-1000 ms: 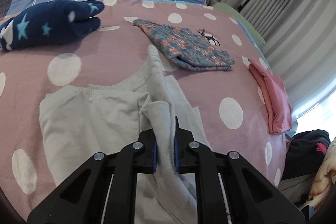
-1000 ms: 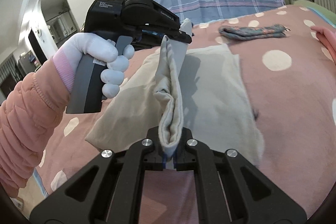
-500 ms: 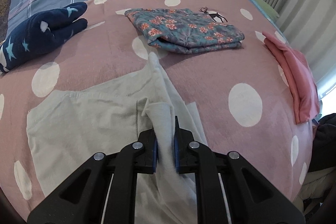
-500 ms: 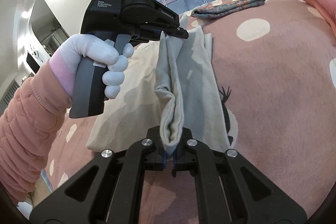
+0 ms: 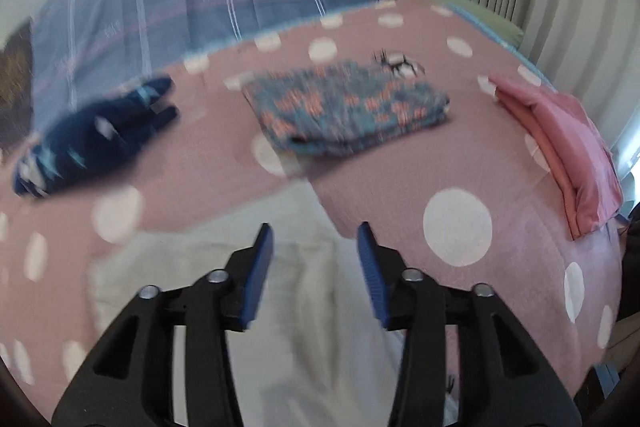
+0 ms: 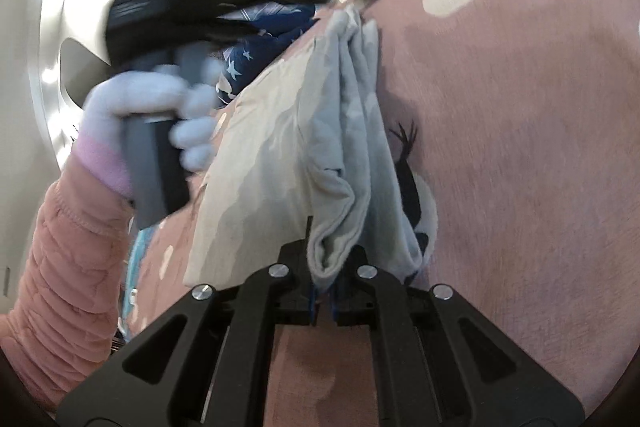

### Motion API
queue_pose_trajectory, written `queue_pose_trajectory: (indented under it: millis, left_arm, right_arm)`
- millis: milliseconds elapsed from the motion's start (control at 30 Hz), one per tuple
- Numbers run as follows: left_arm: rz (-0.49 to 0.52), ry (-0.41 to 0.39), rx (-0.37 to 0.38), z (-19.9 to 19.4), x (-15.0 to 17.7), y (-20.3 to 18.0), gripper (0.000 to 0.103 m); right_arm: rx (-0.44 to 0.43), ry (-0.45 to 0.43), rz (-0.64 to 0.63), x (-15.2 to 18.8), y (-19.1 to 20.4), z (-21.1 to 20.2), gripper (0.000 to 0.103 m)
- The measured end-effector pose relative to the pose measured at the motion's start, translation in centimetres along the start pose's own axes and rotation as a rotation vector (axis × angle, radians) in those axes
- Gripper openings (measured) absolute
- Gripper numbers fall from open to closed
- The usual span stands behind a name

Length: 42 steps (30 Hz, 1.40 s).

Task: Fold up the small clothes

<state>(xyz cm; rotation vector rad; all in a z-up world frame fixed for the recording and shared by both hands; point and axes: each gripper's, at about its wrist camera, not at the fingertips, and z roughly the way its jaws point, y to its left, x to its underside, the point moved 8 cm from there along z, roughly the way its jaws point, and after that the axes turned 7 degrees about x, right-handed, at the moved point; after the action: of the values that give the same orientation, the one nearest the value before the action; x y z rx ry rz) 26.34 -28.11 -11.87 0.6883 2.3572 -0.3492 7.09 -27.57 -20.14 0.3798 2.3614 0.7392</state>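
The jaws of the left gripper [image 5: 316,247] are opening with nothing pinched above the pale grey garment [image 5: 304,327] spread on the near bed [image 5: 400,195], while the right gripper [image 6: 323,301] pinches its bunched near edge [image 6: 328,251].

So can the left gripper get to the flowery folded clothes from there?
Probably yes. The left gripper, its jaws opening with nothing between them, points toward the flowery folded clothes, and only bare pink blanket lies between.

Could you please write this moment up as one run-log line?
step: fold beige garment | left gripper: jaws opening, nothing between | right gripper: shut on garment | surface: pink dotted blanket
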Motion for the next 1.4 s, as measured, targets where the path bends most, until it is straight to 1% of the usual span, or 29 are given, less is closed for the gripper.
queue_pose_trajectory:
  millis: [67,133,167,233,300,367,400,433,467,533,633,667,733,800,867,933,967,1033,1067,1100,1133,1167,1233,1267,1300,1400]
  left_arm:
    - [0.045,-0.046,-0.036,-2.7,0.0,0.4,0.052]
    - [0.117,-0.070,-0.085,-5.7,1.3,0.9,0.063]
    - [0.138,-0.077,-0.097,-6.6,2.0,1.2,0.069]
    - [0.211,-0.082,-0.139,-9.2,4.9,1.7,0.071]
    - [0.272,-0.084,-0.199,-11.2,8.3,2.5,0.077]
    - [0.284,-0.082,-0.244,-12.6,11.3,3.2,0.078]
    - [0.269,-0.071,-0.260,-13.4,13.3,3.7,0.078]
    - [0.237,-0.066,-0.254,-14.1,15.2,4.1,0.078]
    - [0.209,-0.064,-0.242,-14.5,16.4,4.4,0.078]
    - [0.141,-0.056,-0.197,-15.5,19.3,4.6,0.078]
    - [0.117,-0.039,-0.145,-15.9,22.3,3.8,0.078]
    - [0.119,-0.029,-0.142,-15.7,22.9,3.6,0.078]
    - [0.124,-0.005,-0.163,-14.8,24.0,3.5,0.078]
    - [0.103,0.001,-0.171,-14.0,24.3,3.7,0.078]
    - [0.059,-0.012,-0.144,-13.5,23.9,3.8,0.077]
    - [0.060,-0.016,-0.139,-13.1,23.7,3.4,0.071]
    - [0.073,-0.014,-0.150,-12.8,23.5,3.2,0.067]
    - [0.085,-0.010,-0.180,-12.3,23.3,2.9,0.061]
    - [0.084,-0.009,-0.188,-12.2,23.3,2.9,0.052]
    - [0.076,0.003,-0.219,-11.9,23.3,3.2,0.042]
    - [0.064,0.013,-0.248,-11.8,23.4,3.7,0.038]
    - [0.043,0.024,-0.280,-11.8,23.7,4.3,0.032]
    - [-0.002,0.028,-0.261,-12.1,24.2,4.9,0.031]
    - [-0.015,0.028,-0.252,-12.4,24.5,5.0,0.027]
    - [-0.019,0.028,-0.241,-12.8,24.8,4.8,0.024]
    - [0.010,0.041,-0.241,-13.2,25.5,4.1,0.019]
  right_arm:
    - [-0.021,0.011,0.022,-0.1,-0.2,0.0,0.005]
    - [-0.035,0.017,0.038,-0.1,-0.2,0.1,0.005]
    - [-0.038,0.020,0.043,-0.1,-0.3,0.1,0.005]
    - [-0.035,0.023,0.044,-0.1,-0.3,0.1,0.005]
    - [-0.029,0.022,0.038,-0.3,-0.1,0.0,0.005]
    - [-0.024,0.020,0.038,-0.5,0.1,0.0,0.005]
    - [-0.026,0.018,0.041,-0.7,0.1,-0.1,0.005]
    - [-0.028,0.015,0.045,-0.8,0.3,-0.3,0.005]
    - [-0.035,0.010,0.049,-1.2,0.6,-0.5,0.004]
    - [-0.054,-0.005,0.045,-2.0,1.3,-1.1,0.004]
    - [-0.077,-0.044,0.011,-3.3,3.0,-2.5,0.004]
    - [-0.081,-0.053,-0.001,-3.5,3.5,-2.9,0.004]
    - [-0.082,-0.059,-0.014,-3.8,4.2,-3.2,0.004]
    - [-0.074,-0.059,-0.017,-3.8,4.3,-3.2,0.004]
    - [-0.070,-0.055,-0.008,-3.9,4.3,-3.0,0.004]
    - [-0.073,-0.054,0.000,-3.9,4.3,-3.1,0.004]
    - [-0.073,-0.056,0.001,-4.1,4.4,-3.1,0.004]
    - [-0.070,-0.061,-0.002,-4.4,4.4,-3.1,0.004]
    - [-0.069,-0.064,-0.004,-4.6,4.5,-3.2,0.004]
    - [-0.067,-0.068,-0.005,-4.8,4.5,-3.3,0.004]
    - [-0.067,-0.070,-0.002,-4.9,4.4,-3.3,0.004]
    - [-0.067,-0.071,0.004,-4.9,4.3,-3.4,0.004]
    - [-0.064,-0.063,0.024,-4.6,3.6,-3.6,0.004]
    - [-0.062,-0.052,0.032,-4.2,3.2,-3.5,0.004]
    - [-0.056,-0.040,0.037,-3.7,2.8,-3.2,0.004]
    - [-0.010,0.003,0.054,-1.8,0.9,-2.2,0.004]
